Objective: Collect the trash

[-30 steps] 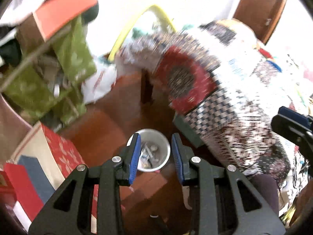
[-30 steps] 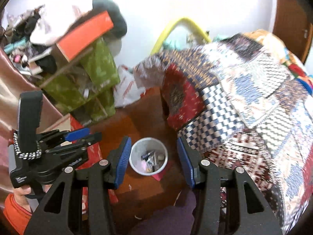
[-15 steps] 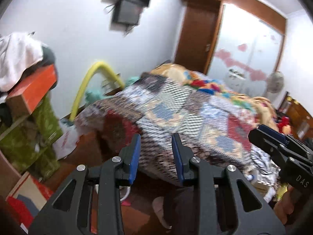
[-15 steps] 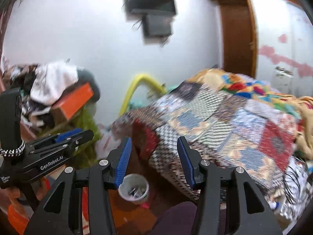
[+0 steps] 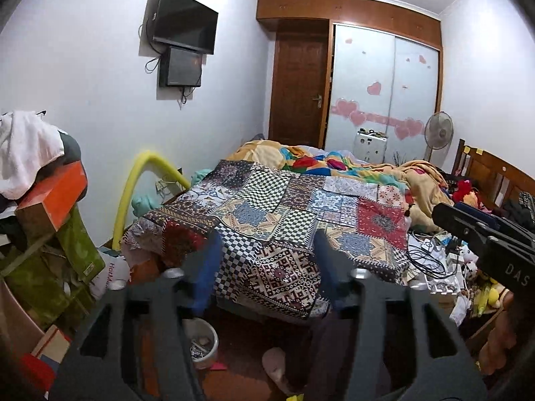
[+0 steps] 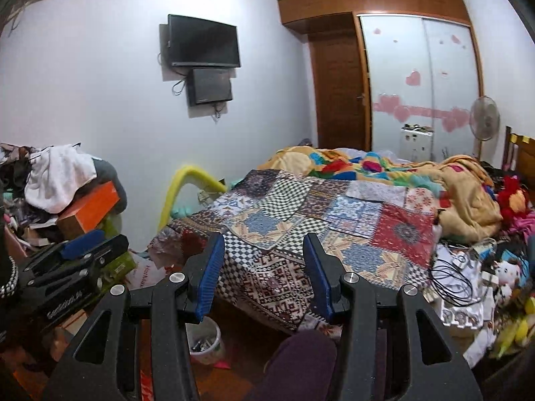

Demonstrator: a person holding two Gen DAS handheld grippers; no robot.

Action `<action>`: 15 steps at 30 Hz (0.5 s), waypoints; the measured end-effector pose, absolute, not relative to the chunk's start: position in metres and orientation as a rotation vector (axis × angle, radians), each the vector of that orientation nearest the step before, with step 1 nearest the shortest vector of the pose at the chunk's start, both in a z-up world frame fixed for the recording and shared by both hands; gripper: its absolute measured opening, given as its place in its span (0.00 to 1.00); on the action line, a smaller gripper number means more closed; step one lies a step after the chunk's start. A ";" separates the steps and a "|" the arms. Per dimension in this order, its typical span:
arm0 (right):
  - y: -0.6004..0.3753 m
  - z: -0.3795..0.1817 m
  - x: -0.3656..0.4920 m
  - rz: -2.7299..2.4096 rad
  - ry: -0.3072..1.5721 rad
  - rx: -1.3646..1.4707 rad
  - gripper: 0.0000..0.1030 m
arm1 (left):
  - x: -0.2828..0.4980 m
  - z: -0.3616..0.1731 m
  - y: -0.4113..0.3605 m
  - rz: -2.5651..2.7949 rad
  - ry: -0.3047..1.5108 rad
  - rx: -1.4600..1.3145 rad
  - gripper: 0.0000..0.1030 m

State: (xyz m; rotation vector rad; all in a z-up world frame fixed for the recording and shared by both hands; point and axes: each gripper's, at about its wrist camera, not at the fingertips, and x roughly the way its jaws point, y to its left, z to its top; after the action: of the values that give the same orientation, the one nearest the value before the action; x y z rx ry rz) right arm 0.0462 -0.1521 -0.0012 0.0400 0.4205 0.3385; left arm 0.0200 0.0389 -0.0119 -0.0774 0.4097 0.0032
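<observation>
A patchwork bedspread (image 6: 301, 227) is showing black-and-white checks, a red medallion square and blue-and-cream star motifs; behind it a rumpled blanket (image 6: 468, 197) is glowing mustard with red, blue and green patches; a foam tube (image 5: 133, 193) is curving bright yellow; a cardboard box (image 5: 57, 197) is showing orange; pink hearts are dotting the pale sliding wardrobe doors (image 5: 384, 93) (framed in brown wood); a small round bin (image 6: 205, 339) is looking white; both grippers' finger pads (image 6: 209, 274) are showing blue on black frames.
</observation>
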 end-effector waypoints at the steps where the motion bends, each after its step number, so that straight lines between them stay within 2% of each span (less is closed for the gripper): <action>1: -0.152 -0.001 0.043 0.324 0.413 0.037 0.62 | 0.017 -0.013 0.038 0.000 0.412 -0.080 0.70; 2: -0.154 -0.002 0.039 0.316 0.406 0.036 0.75 | 0.014 -0.014 0.038 0.000 0.410 -0.084 0.75; 4: -0.159 -0.002 0.028 0.295 0.380 0.046 0.83 | 0.007 -0.015 0.038 0.006 0.401 -0.089 0.82; 6: -0.163 -0.003 0.020 0.287 0.376 0.043 0.97 | 0.003 -0.017 0.040 0.015 0.399 -0.090 0.85; 7: -0.164 -0.003 0.018 0.283 0.376 0.042 1.00 | 0.001 -0.017 0.040 0.014 0.401 -0.090 0.85; 15: -0.168 -0.002 0.007 0.271 0.372 0.066 1.00 | -0.012 -0.023 0.042 0.013 0.404 -0.098 0.86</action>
State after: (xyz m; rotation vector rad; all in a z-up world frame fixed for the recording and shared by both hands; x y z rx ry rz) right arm 0.0072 -0.1681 -0.0020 0.0660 0.3720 0.2710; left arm -0.0120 0.0424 -0.0226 -0.0976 0.4043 0.0131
